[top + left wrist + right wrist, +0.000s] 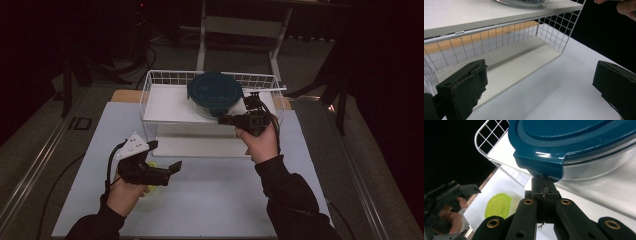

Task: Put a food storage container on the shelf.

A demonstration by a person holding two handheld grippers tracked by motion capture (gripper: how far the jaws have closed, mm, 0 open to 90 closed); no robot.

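The right gripper (543, 188) had its jaws pressed together, their tips tucked under the tab of the teal lid (574, 142), so whether they pinched anything there could not be made out. That lid was smooth, glossy plastic with a raised rim, sitting on a clear round glass container (215, 107) whose far side ran out of the right gripper view. The container stood on the upper white shelf of a white wire basket rack (506, 32) at the back of the counter (210, 200). The left gripper (167, 172) held its jaws wide apart with nothing between them, over the pale matte counter in front of the rack's lower shelf; their black pads looked frayed at the edges. A translucent yellow-green lid (498, 205), rounded at the corners, lay flat on the counter, mostly hidden beneath the left hand (125, 192) in the high view.
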